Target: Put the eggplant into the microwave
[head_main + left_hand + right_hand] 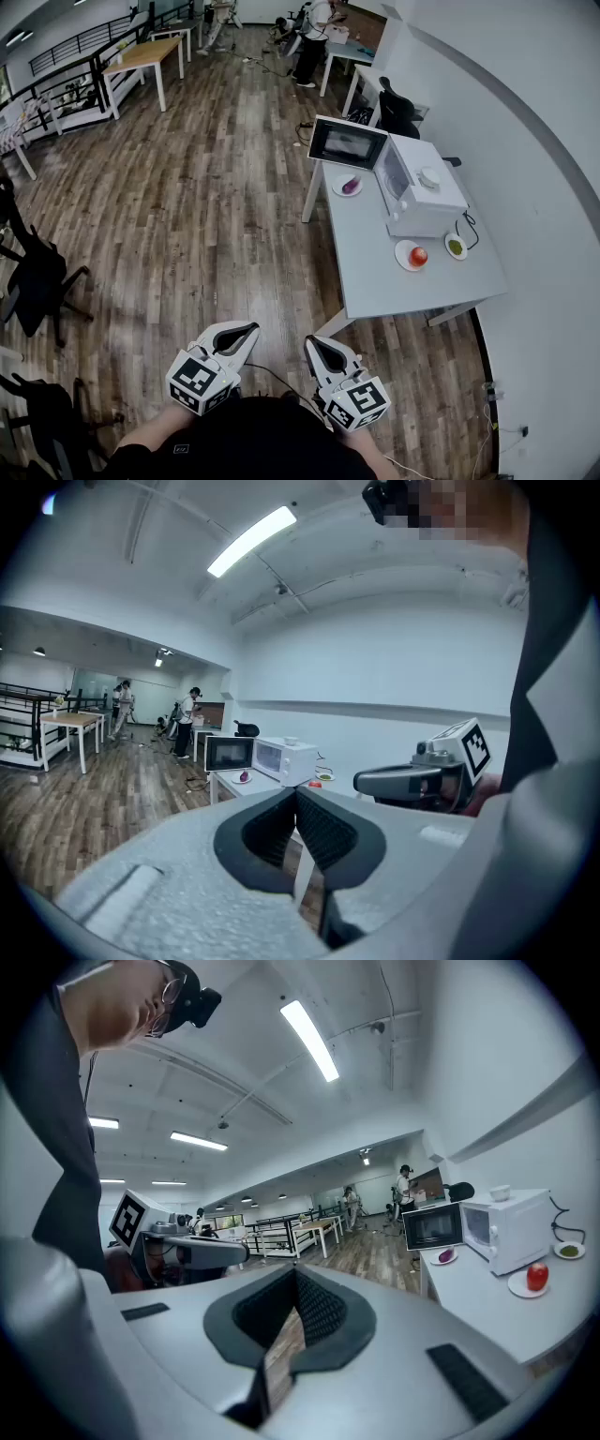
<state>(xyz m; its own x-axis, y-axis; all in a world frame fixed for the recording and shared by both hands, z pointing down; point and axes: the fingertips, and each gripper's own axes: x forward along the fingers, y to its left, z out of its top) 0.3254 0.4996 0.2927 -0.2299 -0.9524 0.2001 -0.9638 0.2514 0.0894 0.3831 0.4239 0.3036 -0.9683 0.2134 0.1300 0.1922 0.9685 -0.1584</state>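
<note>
Step in hand: the approach, with nothing picked up yet. The person stands well apart from the white table (pixel 394 286), and both grippers are held close to the body, pointing roughly level toward it.

The eggplant (pixel 350 186), small and purple, lies on a plate (pixel 340 190) at the table's far end. It is just beside the microwave (pixel 419 192) and below its door (pixel 347 142), which is swung open.

Next move, as a judgement: walk up to the table, spread one gripper's jaws, and come down on the eggplant. No door work seems needed.

Left gripper (pixel 293 794): jaws pressed together at the tips, nothing between them, touching nothing. Right gripper (pixel 293 1274): same, tips meeting and empty, only floor visible past the pads.
</note>
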